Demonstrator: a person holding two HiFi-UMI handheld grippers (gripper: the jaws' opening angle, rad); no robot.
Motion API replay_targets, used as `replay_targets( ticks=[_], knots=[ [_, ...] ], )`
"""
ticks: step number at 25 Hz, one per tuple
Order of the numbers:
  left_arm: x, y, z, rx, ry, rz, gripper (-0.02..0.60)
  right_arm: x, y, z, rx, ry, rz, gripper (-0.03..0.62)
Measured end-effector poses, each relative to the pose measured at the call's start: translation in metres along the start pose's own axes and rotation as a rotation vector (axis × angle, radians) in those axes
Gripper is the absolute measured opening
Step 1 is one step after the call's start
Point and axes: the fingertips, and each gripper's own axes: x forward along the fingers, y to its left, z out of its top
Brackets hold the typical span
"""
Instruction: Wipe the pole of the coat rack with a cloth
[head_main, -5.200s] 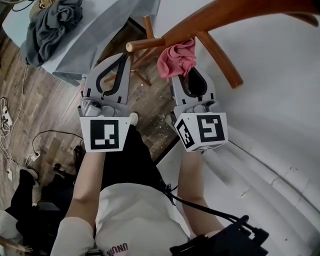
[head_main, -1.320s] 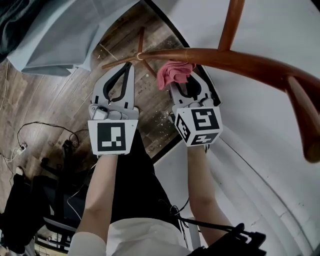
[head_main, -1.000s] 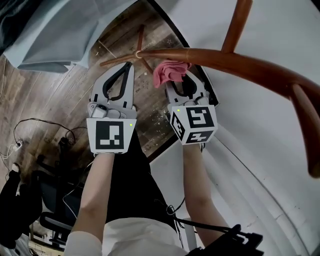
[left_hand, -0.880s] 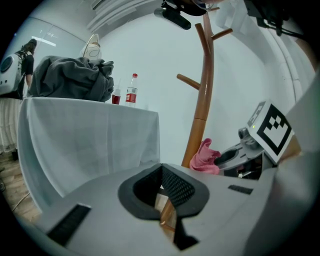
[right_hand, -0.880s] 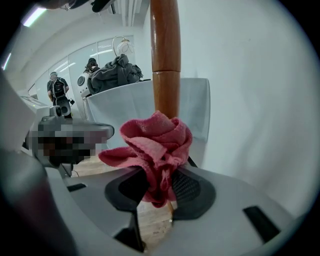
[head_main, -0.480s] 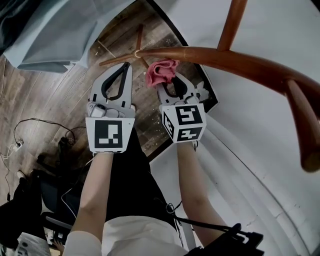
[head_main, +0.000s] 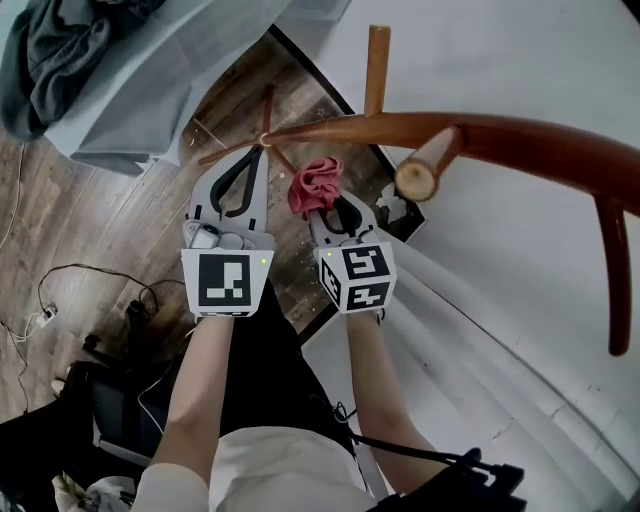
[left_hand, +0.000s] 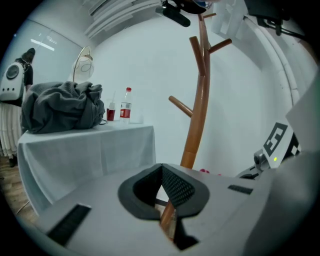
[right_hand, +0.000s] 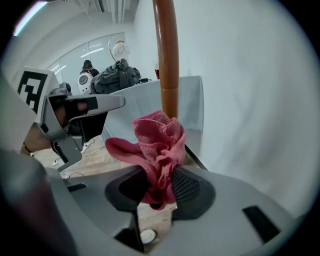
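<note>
The right gripper (head_main: 326, 205) (right_hand: 157, 186) has its jaws clamped on a crumpled pink-red cloth (head_main: 313, 184) (right_hand: 158, 142), which bunches up out of the tips. In the head view the cloth sits just at 6 o'clock of the brown wooden coat-rack pole (head_main: 500, 133) (right_hand: 166, 55), near its lower end; whether the 2 touch cannot be told. The left gripper (head_main: 257, 153) (left_hand: 161, 169) is at 9 o'clock of the right one, jaws closed together on nothing, tips pointing toward the rack's foot over the wood-plank floor (head_main: 120, 230). In the left gripper view the pole (left_hand: 199, 105) rises at 1 o'clock. At 10 o'clock a table draped in pale grey fabric (left_hand: 90, 150) carries a dark grey heap of clothing (left_hand: 62, 106) and a clear bottle with a red label (left_hand: 126, 106).
</note>
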Motion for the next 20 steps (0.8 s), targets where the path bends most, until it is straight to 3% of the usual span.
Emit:
replay_targets(
  ticks=[4,8,20],
  knots=[
    [-0.009,-0.003,0.023,0.028,-0.029,-0.003,0.014,-0.025,-0.002,0.015,0.023,-0.041,-0.028,0.141],
    [-0.02,-0.009,0.045,-0.019,-0.039,0.005,0.014,-0.054,-0.007,0.03,0.04,-0.067,-0.06,0.141],
    [-0.055,-0.014,0.115,0.028,-0.075,0.022,0.014,-0.129,-0.007,0.076,0.071,-0.205,-0.133,0.138]
  ],
)
